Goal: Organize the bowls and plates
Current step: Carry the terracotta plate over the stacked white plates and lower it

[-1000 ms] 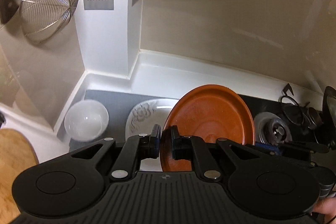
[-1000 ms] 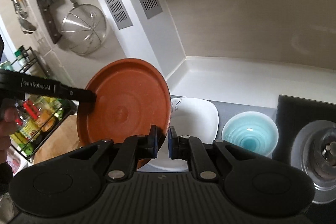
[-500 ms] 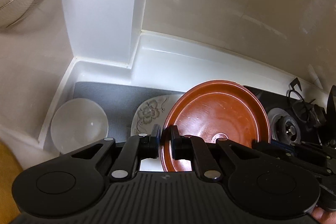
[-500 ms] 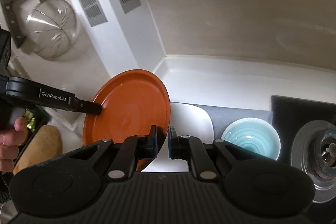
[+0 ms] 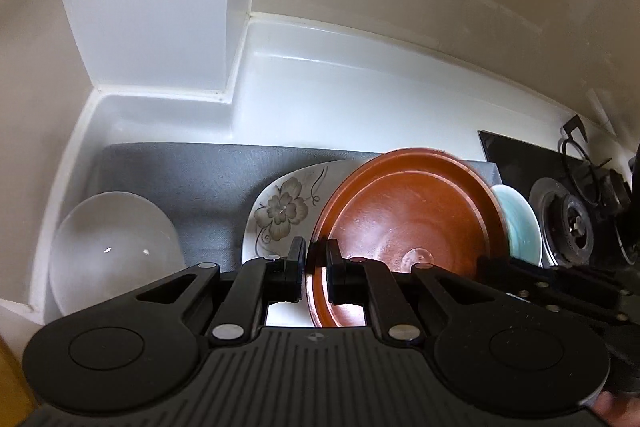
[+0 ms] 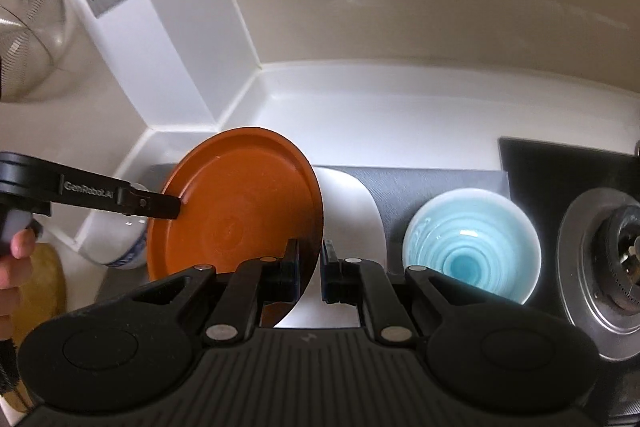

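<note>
Left gripper [image 5: 316, 269]: fingers pinched together on the near rim of the orange-brown plate [image 5: 408, 223], one finger on each face. The plate is carried clear of the counter, tilted, hollow side toward the left camera. Right gripper [image 6: 310, 271]: likewise clamped on the same plate's rim, at the opposite edge; from the right wrist view the plate's flat underside faces the camera, standing steeply on edge just ahead and left of the fingers.

Left gripper seen from the right wrist view: reaches in from the left, tip gripping the plate's far-left rim; a person's hand [image 6: 16, 259] holds its handle at the frame edge.

Below and behind the plate: a white plate with a flower pattern [image 5: 280, 211] lies on the grey mat [image 5: 192, 171], directly ahead of the left fingers and partly covered by the held plate. From the right view the same white plate shows just right of the orange one.

Ahead and left of the left gripper: a white bowl [image 5: 112, 247] on the mat's left end, well apart from the held plate. Ahead and right of the right gripper: a light-blue ribbed bowl [image 6: 472, 243] on the mat, upright, apart from the white plate. Further right: gas burner [image 6: 612, 267] on the black hob.

Upper left in the right view: wire strainer [image 6: 28, 31] hanging on the wall.
</note>
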Demonstrator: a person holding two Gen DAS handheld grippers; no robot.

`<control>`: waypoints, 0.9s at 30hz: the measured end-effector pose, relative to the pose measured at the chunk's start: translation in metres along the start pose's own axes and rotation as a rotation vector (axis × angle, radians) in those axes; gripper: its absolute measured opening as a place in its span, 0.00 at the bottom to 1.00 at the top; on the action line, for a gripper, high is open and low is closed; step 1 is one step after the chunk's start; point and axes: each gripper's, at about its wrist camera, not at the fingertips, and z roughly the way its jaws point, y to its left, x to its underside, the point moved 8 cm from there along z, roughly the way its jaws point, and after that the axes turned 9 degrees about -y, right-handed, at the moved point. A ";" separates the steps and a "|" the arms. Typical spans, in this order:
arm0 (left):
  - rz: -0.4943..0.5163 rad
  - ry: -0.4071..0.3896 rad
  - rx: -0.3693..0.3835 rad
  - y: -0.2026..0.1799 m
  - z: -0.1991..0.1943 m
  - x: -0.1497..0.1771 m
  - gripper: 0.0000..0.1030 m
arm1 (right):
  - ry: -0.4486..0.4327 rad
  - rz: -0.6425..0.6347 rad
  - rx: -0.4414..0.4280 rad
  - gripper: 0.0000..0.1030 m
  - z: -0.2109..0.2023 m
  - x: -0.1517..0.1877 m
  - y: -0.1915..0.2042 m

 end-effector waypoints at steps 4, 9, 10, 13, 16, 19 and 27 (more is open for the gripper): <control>0.003 0.011 -0.012 0.005 0.021 0.003 0.10 | 0.051 0.009 0.037 0.10 0.027 0.009 -0.003; 0.015 0.060 -0.035 0.016 0.049 0.013 0.10 | 0.098 0.028 0.050 0.10 0.047 0.022 -0.006; 0.009 0.069 -0.037 0.019 0.054 0.016 0.10 | 0.105 0.050 0.049 0.10 0.050 0.025 -0.007; 0.009 0.088 -0.036 0.022 0.062 0.022 0.10 | 0.114 0.090 0.055 0.10 0.054 0.032 -0.010; 0.011 0.087 -0.030 0.022 0.065 0.023 0.10 | 0.115 0.083 0.072 0.10 0.056 0.036 -0.009; 0.013 0.088 -0.031 0.022 0.071 0.024 0.10 | 0.111 0.079 0.087 0.10 0.058 0.036 -0.009; 0.004 0.102 -0.023 0.022 0.077 0.030 0.10 | 0.074 0.081 0.160 0.12 0.056 0.044 -0.009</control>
